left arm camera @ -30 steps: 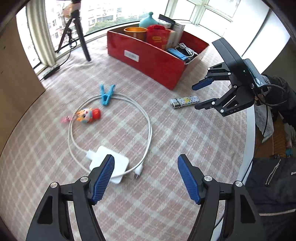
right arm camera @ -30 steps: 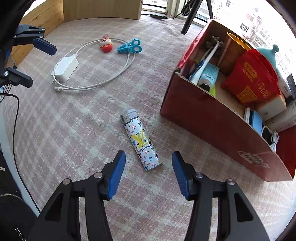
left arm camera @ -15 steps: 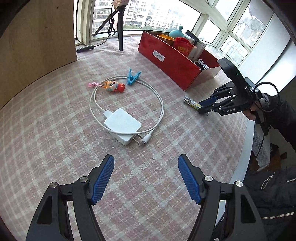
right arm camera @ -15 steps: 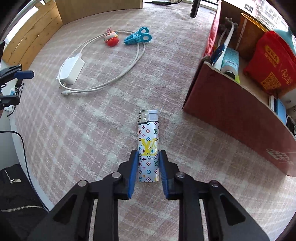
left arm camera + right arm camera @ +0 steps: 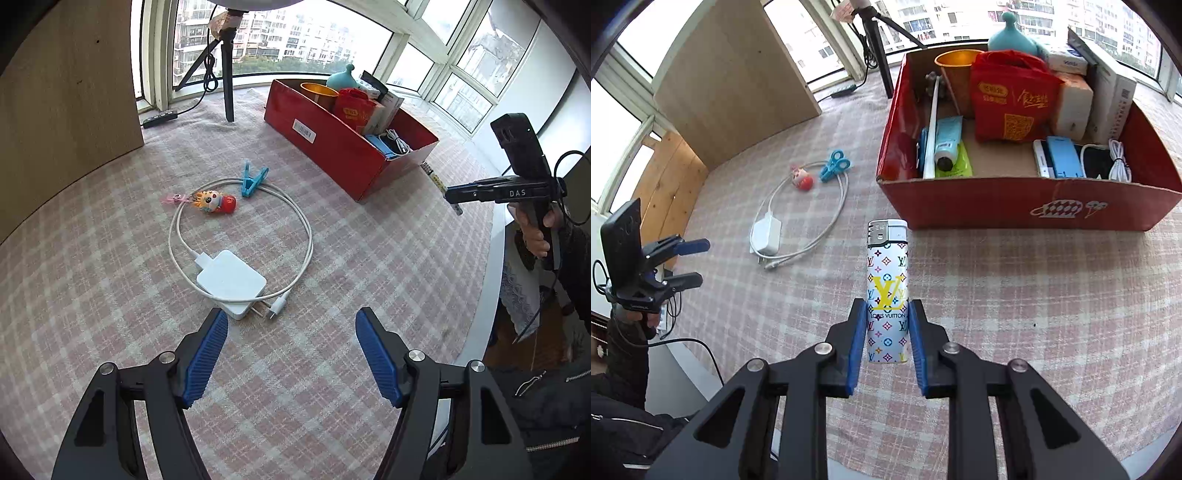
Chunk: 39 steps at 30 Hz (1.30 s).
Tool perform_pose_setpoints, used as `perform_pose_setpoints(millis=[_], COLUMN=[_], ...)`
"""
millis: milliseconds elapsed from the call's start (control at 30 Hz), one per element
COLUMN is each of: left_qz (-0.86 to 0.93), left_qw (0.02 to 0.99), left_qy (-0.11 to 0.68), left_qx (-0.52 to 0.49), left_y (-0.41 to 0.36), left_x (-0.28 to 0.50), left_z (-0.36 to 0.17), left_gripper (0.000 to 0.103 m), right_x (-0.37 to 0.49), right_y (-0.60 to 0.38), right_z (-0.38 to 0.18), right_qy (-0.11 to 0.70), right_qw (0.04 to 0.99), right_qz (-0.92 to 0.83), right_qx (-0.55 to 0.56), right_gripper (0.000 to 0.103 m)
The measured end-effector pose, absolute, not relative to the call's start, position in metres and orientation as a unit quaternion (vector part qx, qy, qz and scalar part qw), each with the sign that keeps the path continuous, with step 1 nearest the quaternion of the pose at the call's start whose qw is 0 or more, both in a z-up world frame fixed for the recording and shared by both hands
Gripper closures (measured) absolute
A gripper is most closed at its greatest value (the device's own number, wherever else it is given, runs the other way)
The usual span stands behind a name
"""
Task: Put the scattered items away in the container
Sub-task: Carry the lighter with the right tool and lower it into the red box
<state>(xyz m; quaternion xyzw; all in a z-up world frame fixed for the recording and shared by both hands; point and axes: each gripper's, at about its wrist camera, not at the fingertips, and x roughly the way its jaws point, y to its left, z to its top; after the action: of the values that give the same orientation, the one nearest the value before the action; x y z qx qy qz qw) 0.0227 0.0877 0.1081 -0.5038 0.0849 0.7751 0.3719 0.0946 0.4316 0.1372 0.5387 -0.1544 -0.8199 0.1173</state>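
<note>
My right gripper [image 5: 887, 314] is shut on a white patterned lighter [image 5: 886, 280], held clear of the checked cloth in front of the red box [image 5: 997, 199]. The box holds a red pouch, a tube, phones, a cable and other items. In the left wrist view the same gripper [image 5: 452, 195] hangs at the right with the lighter [image 5: 439, 182] just past the red box [image 5: 340, 151]. My left gripper [image 5: 291, 354] is open, with nothing between its fingers, above the cloth just short of the white charger [image 5: 231, 282]. The charger's cable loops around toward a blue clip [image 5: 253, 180] and a small toy keychain [image 5: 212, 201].
A black tripod leg [image 5: 227, 85] and a power strip [image 5: 159, 119] stand behind the box near the windows. A wooden panel [image 5: 62, 96] borders the cloth at the left. The table's white edge [image 5: 487, 280] runs along the right, beside a person's dark jacket.
My right gripper closed on the lighter and lifted it off the cloth, and the view swung to face the box's open top. My left gripper rose a little and stayed open.
</note>
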Motion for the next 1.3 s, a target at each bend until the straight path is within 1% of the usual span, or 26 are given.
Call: perform_pose_setpoints(millis=[133,200,333,600,800,1133,1300], left_qz=[0.789,0.795,0.803,0.806,0.804,0.797,0.796], left_qw=[0.358,0.354,0.346,0.327,0.324,0.337,0.337], left_qy=[0.078,0.074,0.066,0.056,0.057,0.067,0.070], left_qx=[-0.493,-0.487,-0.481,-0.490,-0.496,-0.496,-0.498], left_y=[0.090,0.092,0.092,0.082,0.079,0.083,0.083], left_x=[0.014,0.008,-0.004,-0.021,-0.032,-0.040,-0.040], left_z=[0.121,0.127,0.132,0.120,0.110,0.101,0.098], left_gripper=[0.033,0.033,0.033,0.033,0.033,0.033,0.033], right_x=[0.067,0.041,-0.010,-0.069,-0.085,-0.085,-0.084], right_y=[0.455,0.465,0.472,0.464,0.460,0.452,0.467], right_z=[0.172,0.175,0.146,0.083,0.056,0.034,0.043], right_qy=[-0.149,-0.136,-0.121,-0.065,-0.041,-0.028,-0.053], right_qw=[0.097,0.089,0.075,0.053,0.042,0.050,0.049], right_qz=[-0.831,-0.824,-0.789,-0.736,-0.712,-0.676,-0.685], right_qx=[0.526,0.542,0.598,0.672,0.700,0.735,0.725], right_gripper=[0.080,0.080,0.080,0.080,0.080,0.080,0.080])
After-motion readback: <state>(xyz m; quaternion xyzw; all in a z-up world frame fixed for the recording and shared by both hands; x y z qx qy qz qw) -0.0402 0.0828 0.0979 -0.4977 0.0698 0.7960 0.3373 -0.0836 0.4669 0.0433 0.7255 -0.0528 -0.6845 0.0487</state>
